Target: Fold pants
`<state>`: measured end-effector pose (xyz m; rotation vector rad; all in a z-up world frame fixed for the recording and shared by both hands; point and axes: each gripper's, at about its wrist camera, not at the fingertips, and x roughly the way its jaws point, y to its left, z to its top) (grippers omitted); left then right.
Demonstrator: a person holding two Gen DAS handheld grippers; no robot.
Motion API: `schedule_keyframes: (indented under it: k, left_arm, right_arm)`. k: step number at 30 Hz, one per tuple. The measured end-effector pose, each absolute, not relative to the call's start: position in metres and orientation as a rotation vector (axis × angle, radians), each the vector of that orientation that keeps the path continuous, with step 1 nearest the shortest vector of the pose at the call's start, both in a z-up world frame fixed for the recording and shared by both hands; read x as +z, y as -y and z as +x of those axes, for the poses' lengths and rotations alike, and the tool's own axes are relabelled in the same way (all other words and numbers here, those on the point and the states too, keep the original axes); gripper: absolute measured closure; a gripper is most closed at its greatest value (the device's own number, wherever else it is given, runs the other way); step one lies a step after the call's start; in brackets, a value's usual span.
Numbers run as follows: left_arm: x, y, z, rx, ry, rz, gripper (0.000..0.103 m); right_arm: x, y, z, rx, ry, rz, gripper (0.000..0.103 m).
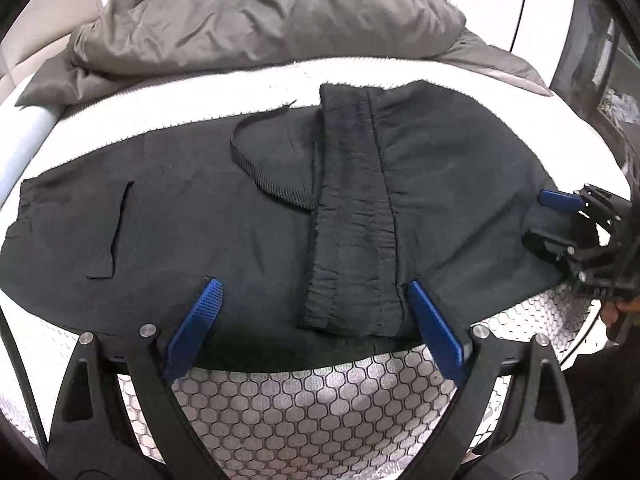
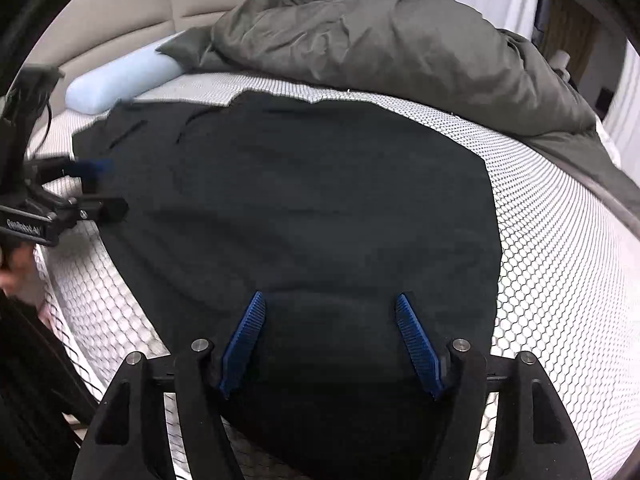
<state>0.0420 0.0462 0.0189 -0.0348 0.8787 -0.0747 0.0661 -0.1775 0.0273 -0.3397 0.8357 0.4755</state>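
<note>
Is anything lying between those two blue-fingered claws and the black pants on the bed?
Nothing visible. The left gripper and right gripper both sit open right over the pants. The grey duvet lies behind, off the pants.

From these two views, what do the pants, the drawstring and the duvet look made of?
Pants: thin matte black woven fabric, maybe a synthetic; they lie flat with fine gathers at the waistband. Drawstring: flat woven webbing with visible ribbing. Duvet: grey, slightly shiny cloth with crisp crinkles, looks like a padded synthetic shell.
</note>
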Motion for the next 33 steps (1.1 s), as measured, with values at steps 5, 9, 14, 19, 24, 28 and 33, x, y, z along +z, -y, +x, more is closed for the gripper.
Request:
schedule_keyframes:
  k: [5,9,14,19,24,28,33]
  left_arm:
    - [0.036,-0.066,0.037,-0.091,-0.830,-0.134,0.010]
    - [0.027,-0.080,0.047,0.026,-0.874,-0.141,0.012]
    - [0.020,-0.087,0.051,0.144,-0.912,-0.074,0.020]
    - [0.058,-0.094,0.061,0.049,-0.803,-0.220,0.020]
    - [0.069,-0.061,0.133,-0.102,-0.848,-0.192,0.020]
    - [0.043,-0.042,0.193,-0.131,-0.937,-0.155,0.045]
    - [0.023,-0.054,0.213,-0.155,-0.992,-0.291,0.067]
  right_arm:
    - [0.043,0.201,0.066,0.439,-0.804,-0.215,0.031]
    - [0.043,0.203,0.057,0.415,-0.806,-0.219,0.024]
    - [0.036,0.200,0.059,0.405,-0.832,-0.262,0.024]
    - [0.040,0.202,0.056,0.409,-0.811,-0.250,0.024]
    - [0.040,0.204,0.059,0.420,-0.818,-0.227,0.024]
    - [0.038,0.218,0.064,0.457,-0.842,-0.167,0.024]
    - [0.026,0.237,0.055,0.552,-0.877,-0.205,0.021]
